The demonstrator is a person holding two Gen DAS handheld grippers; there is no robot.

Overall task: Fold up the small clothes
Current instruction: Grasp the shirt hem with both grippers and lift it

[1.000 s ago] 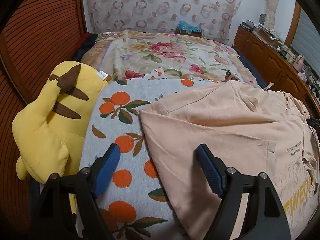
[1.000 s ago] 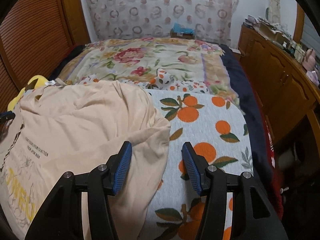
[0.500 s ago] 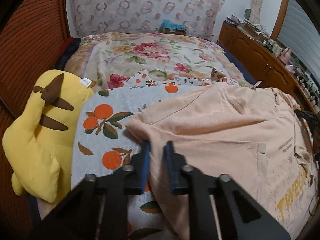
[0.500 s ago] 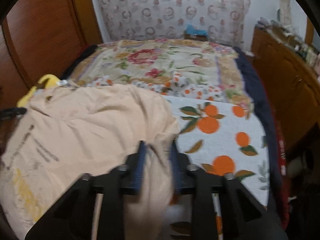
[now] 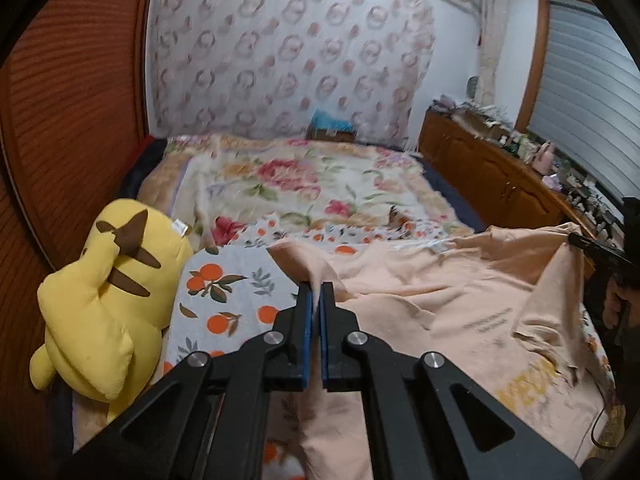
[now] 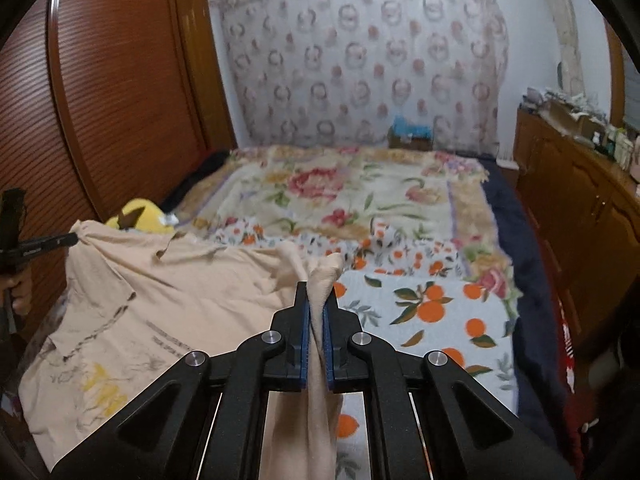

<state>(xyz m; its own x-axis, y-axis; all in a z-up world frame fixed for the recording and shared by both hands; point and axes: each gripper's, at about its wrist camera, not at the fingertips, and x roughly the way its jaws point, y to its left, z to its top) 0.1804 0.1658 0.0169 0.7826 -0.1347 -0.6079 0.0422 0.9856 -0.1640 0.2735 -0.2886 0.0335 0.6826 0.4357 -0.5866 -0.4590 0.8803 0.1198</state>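
Both tools have closed since a second ago, when their jaws stood wide over the flat shirt, and the cloth now rises off the bed where each grips it. At lower centre of the left wrist view, the left tool (image 5: 316, 292) pinches a fold of the peach shirt (image 5: 452, 300) – blue pads nearly meeting, cloth squeezed between. The right tool (image 6: 317, 294) clamps another bunch of the same shirt (image 6: 192, 304) at lower centre of its own view, fabric hanging down between the jaws. The shirt's remainder lies rumpled on the orange-print blanket (image 6: 432, 316). A yellow plush toy (image 5: 104, 296) sits at left – beside the blanket.
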